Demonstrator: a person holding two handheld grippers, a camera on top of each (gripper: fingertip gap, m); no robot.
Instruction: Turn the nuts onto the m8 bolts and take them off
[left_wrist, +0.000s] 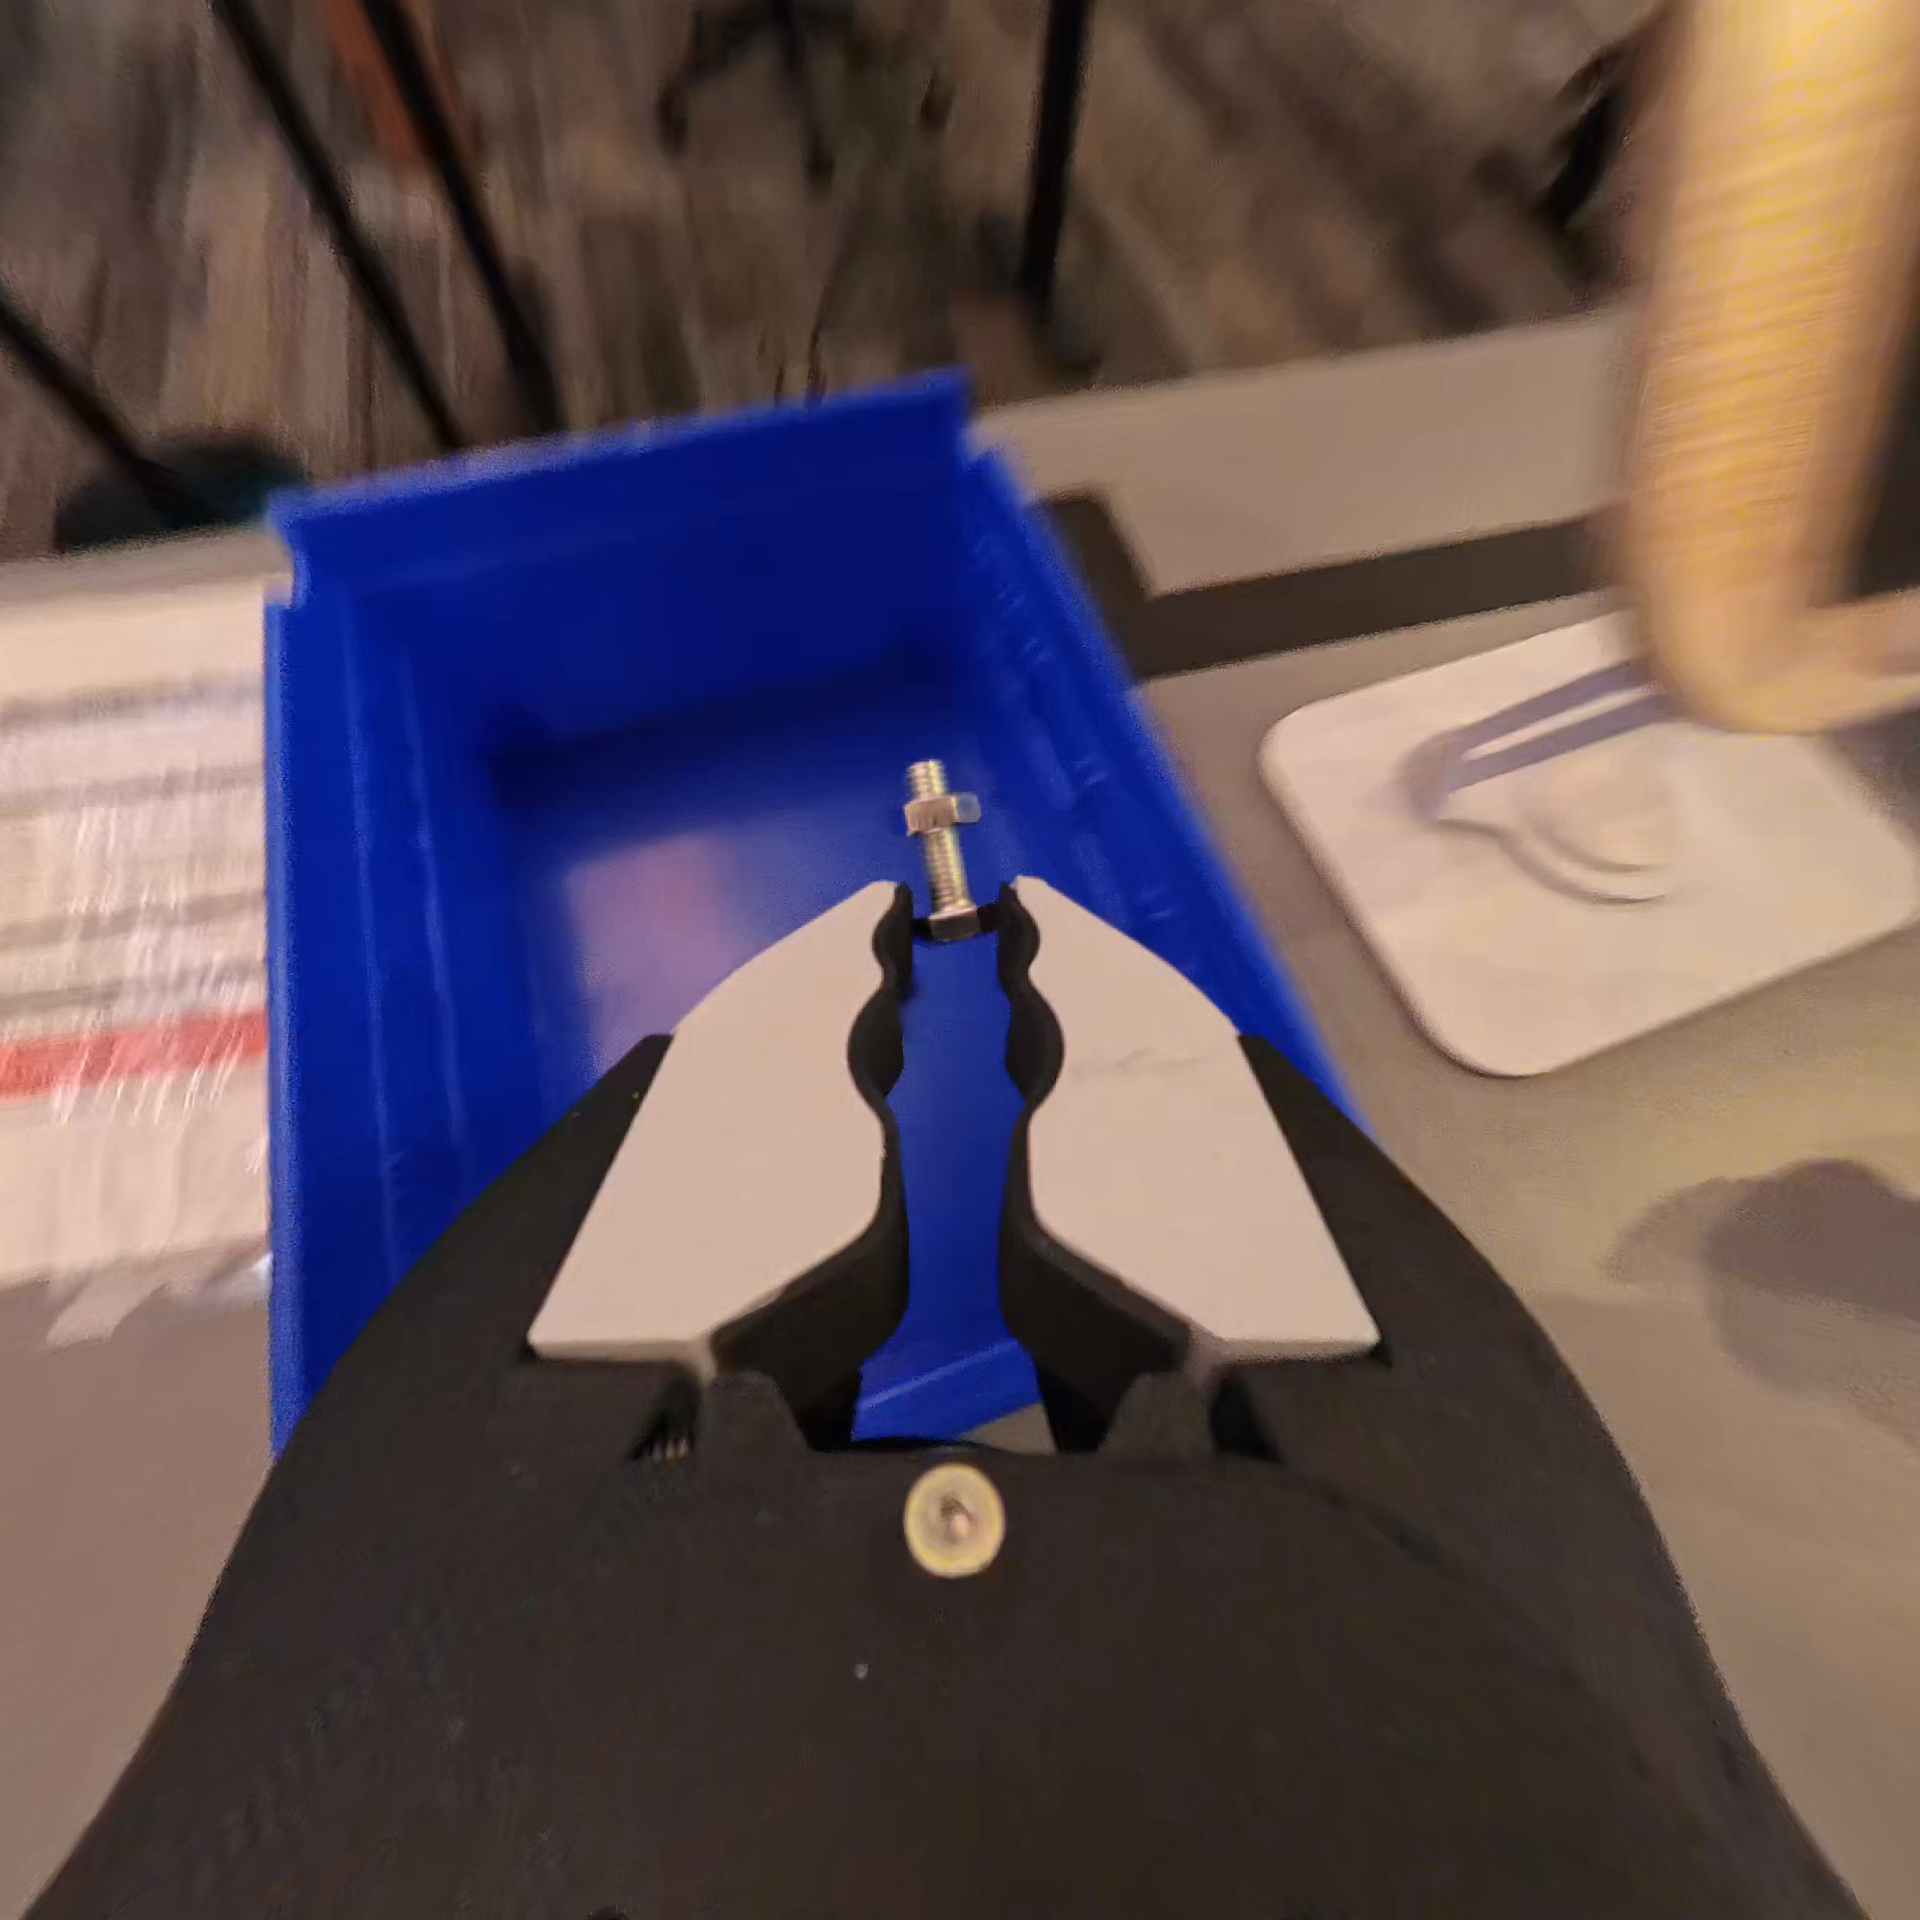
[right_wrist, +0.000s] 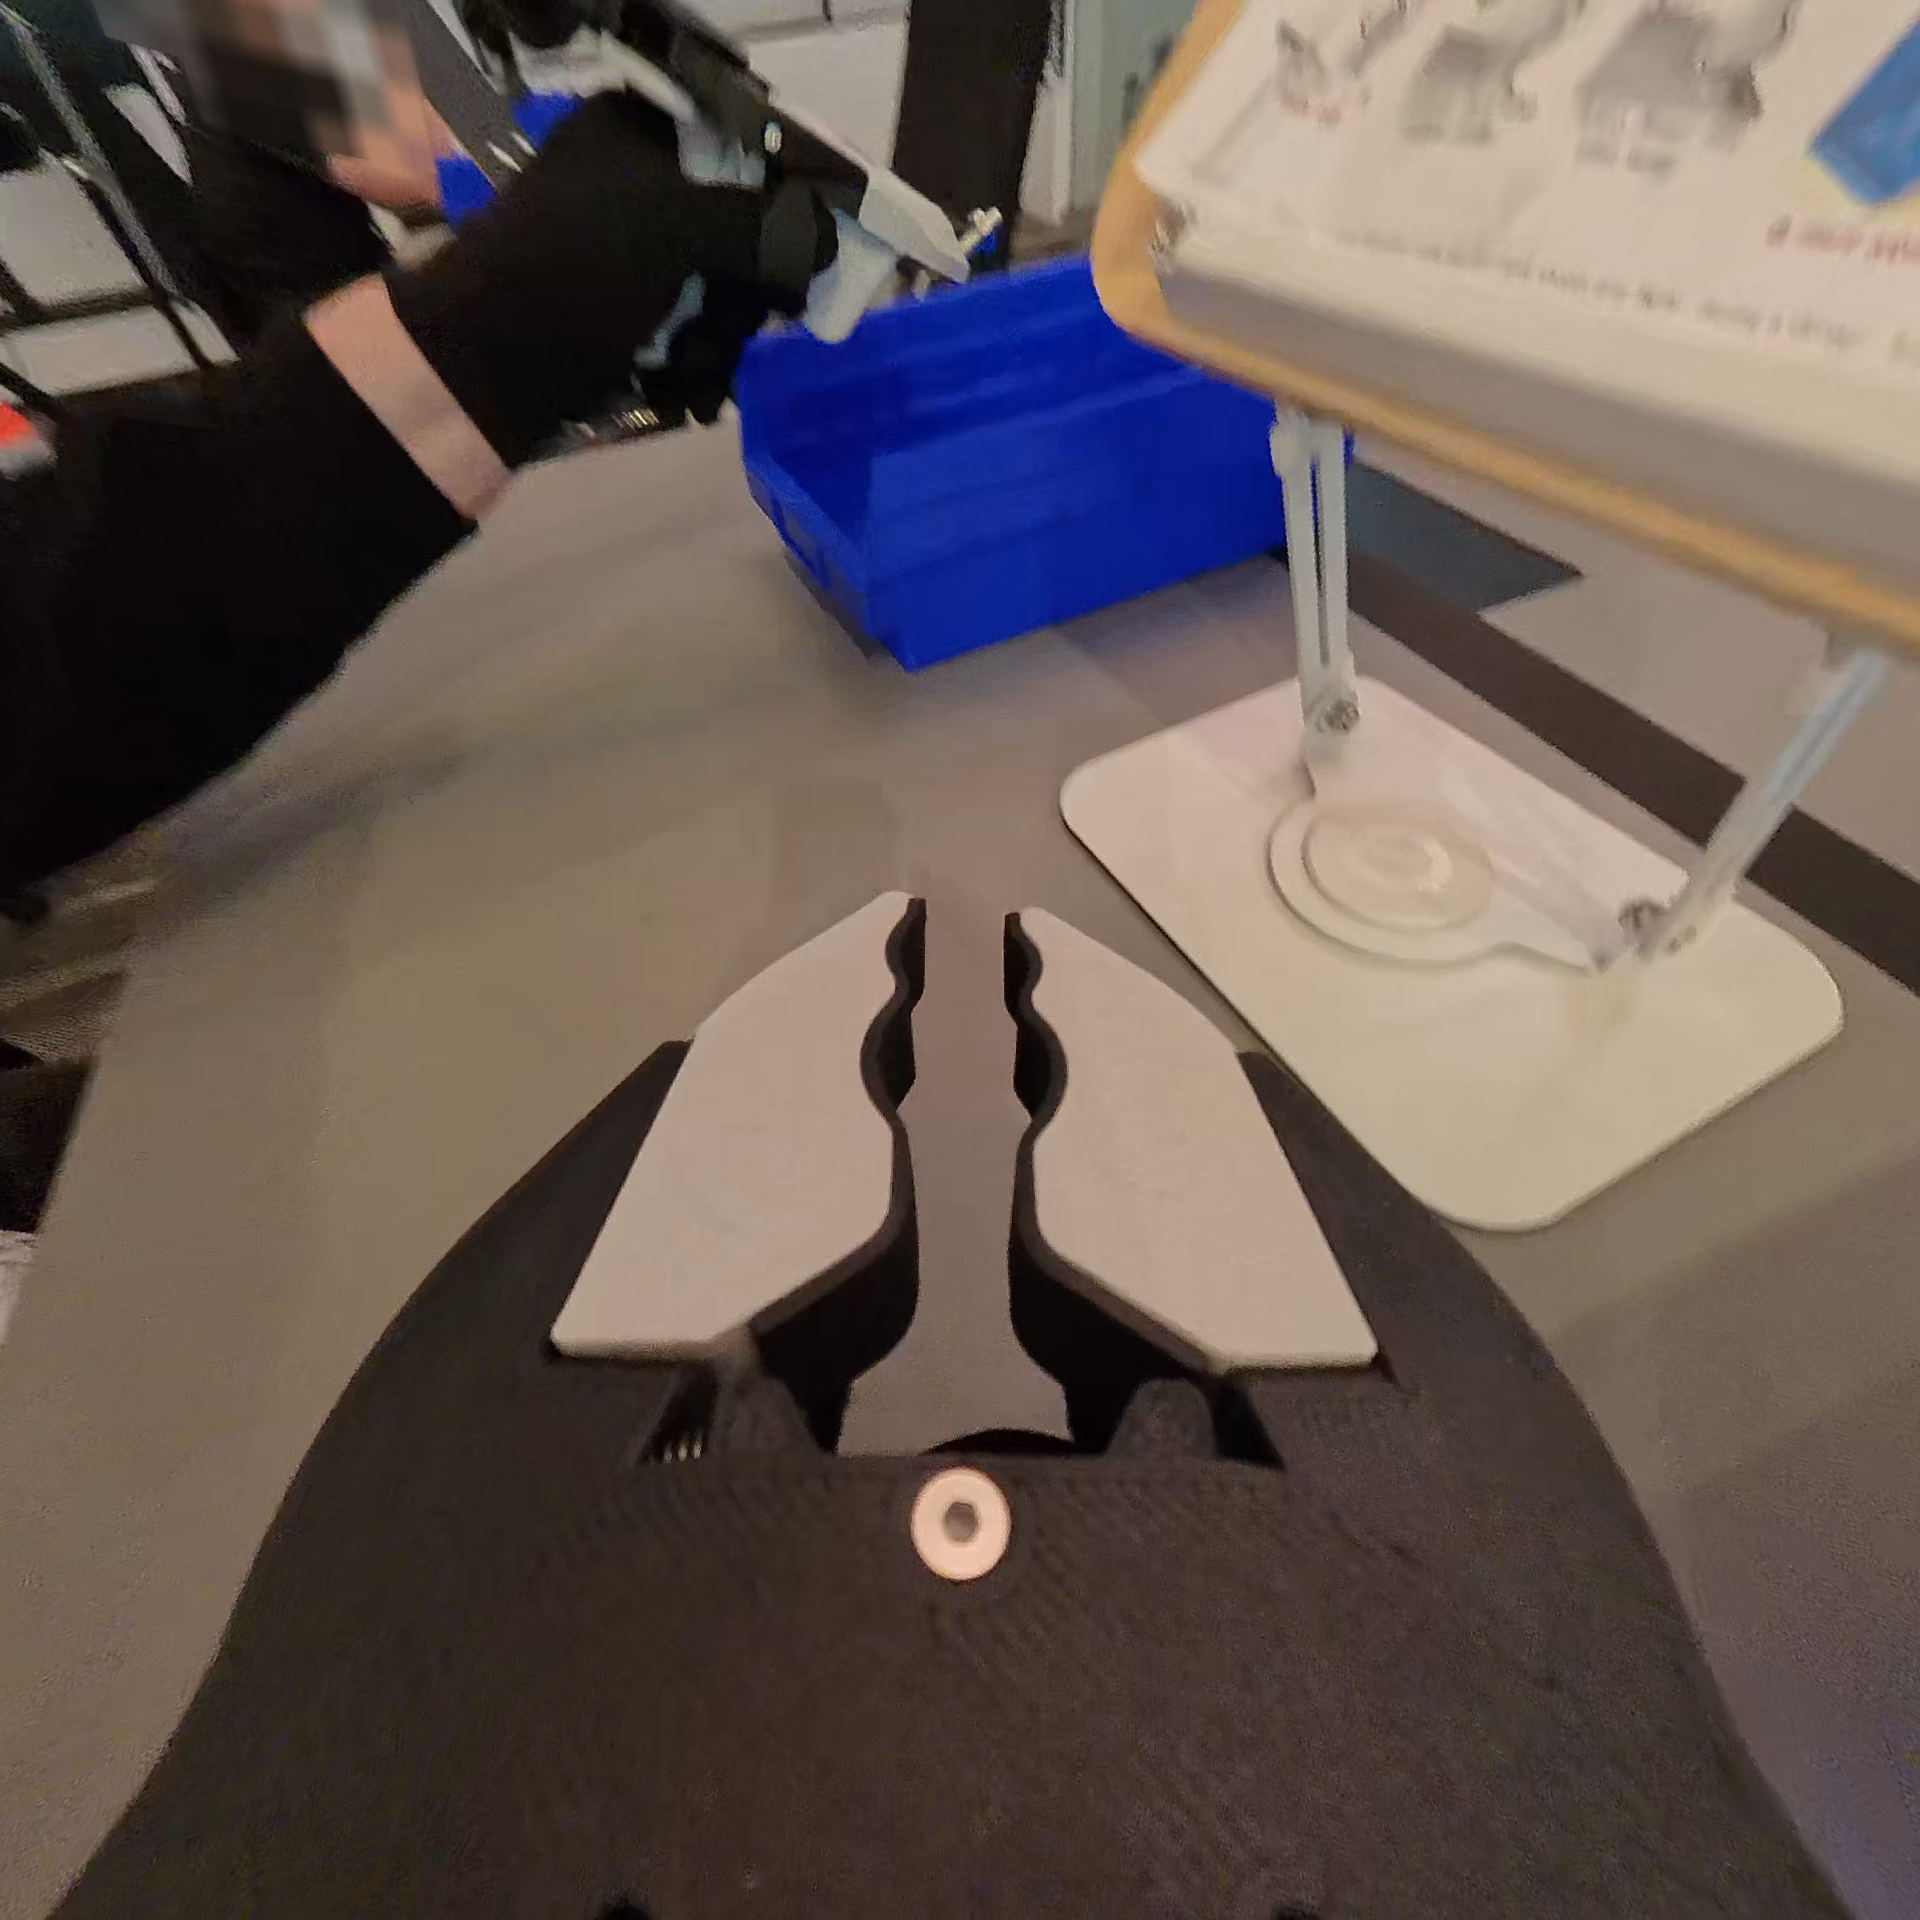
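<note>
The left gripper grips a small silver threaded bolt by its hexagonal head, the black pads pressing on either side of the head so that the shank stands clear beyond the fingertips. That hold looks deliberate: with only the head pinched, the whole thread is exposed and the bolt cannot spin while something is turned along it. A silver hexagonal nut sits on the thread near the far end, so it seems to be either just started or nearly off — which of the two cannot be told.

The bolt is held above the open blue plastic bin, probably so that a dropped nut falls into the bin rather than rolling over the grey desk.

The right gripper hangs over the bare desk with its jaws narrowly apart and nothing between them, well away from the bolt. That narrow gap would suit closing on the small nut, which is likely its next job.

Beside the bin stands a white flat-based stand carrying a tilted instruction board, set where the person can read it.
</note>
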